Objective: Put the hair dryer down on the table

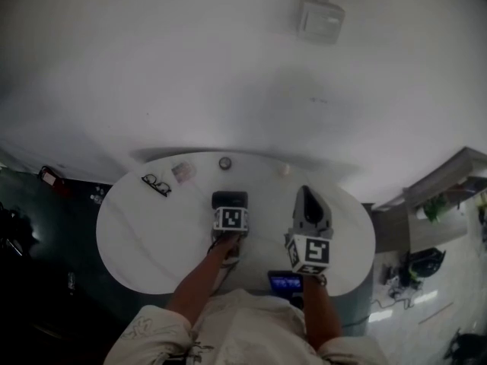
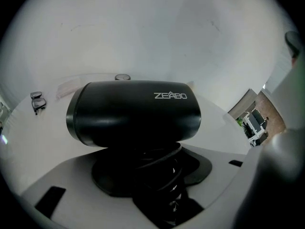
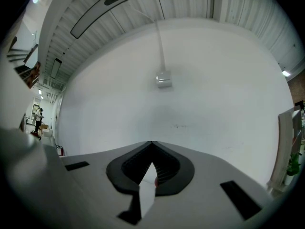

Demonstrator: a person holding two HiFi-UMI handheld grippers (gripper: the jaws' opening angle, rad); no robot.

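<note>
- Hair dryer [image 2: 133, 111], black with "ZEABO" in pale letters on its barrel, is held by the left gripper [image 2: 152, 173]. The barrel lies crosswise above the jaws, with its rimmed end to the left in the left gripper view.
- The left gripper's jaws stand partly apart and clamp on the dryer's handle, where the black cord [image 2: 159, 162] is wound in loops.
- In the head view the dryer is over the middle of the round white table [image 1: 144, 234], just beyond the left gripper's marker cube. No view shows whether it touches the tabletop.
- The right gripper [image 3: 151, 144] has its jaws closed tip to tip with nothing held between them. It is to the right of the dryer and apart from it, over the table's right half.
- The right gripper view looks at the white wall, where a small wall box [image 3: 163, 80] hangs below a thin conduit.
- A pair of dark-framed glasses [image 1: 156, 183] lies on the table's far left part, with a small pinkish packet [image 1: 183, 172] just beside it.
- A small round object [image 1: 224, 163] sits at the far edge behind the dryer, and a small pale object [image 1: 284, 170] lies further right along that edge.
- A device with a lit blue screen [image 1: 285, 282] rests at the near edge, just beside the person's right forearm.
</note>
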